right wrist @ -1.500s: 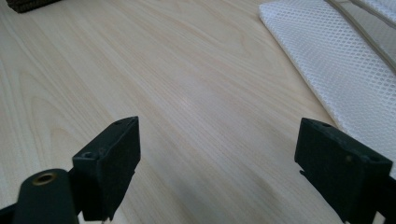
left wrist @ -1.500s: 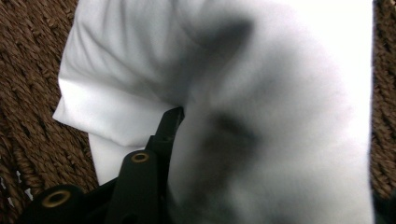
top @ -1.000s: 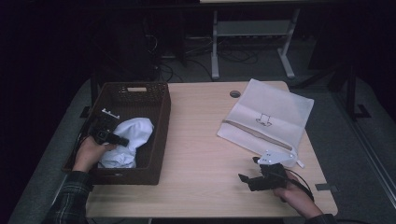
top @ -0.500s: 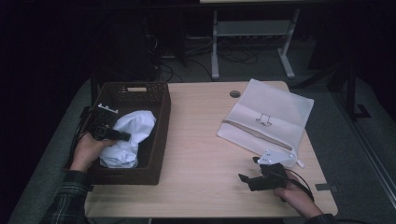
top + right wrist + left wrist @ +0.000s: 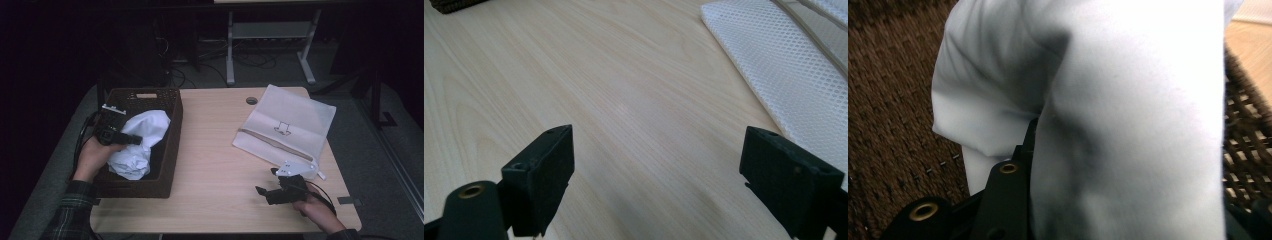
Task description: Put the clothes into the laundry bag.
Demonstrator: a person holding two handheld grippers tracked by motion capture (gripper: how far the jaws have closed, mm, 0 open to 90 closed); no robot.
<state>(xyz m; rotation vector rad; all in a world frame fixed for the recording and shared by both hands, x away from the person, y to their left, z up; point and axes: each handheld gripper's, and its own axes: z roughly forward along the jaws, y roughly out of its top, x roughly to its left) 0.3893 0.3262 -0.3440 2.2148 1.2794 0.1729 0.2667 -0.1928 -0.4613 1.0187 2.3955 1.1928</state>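
One white cloth (image 5: 137,142), crumpled and soft-folded, pinched in left tool (image 5: 134,140) and partly raised inside brown wicker basket (image 5: 172,130). Lift-out begun, not finished; lower folds probably resting in basket. Transfer to mesh bag (image 5: 292,117), well right of basket, pending. Right tool (image 5: 264,191) spread wide, empty, low over tabletop (image 5: 215,150).

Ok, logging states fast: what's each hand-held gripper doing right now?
Left hand-held gripper: closed on the white cloth in the basket.
Right hand-held gripper: open, holding nothing.
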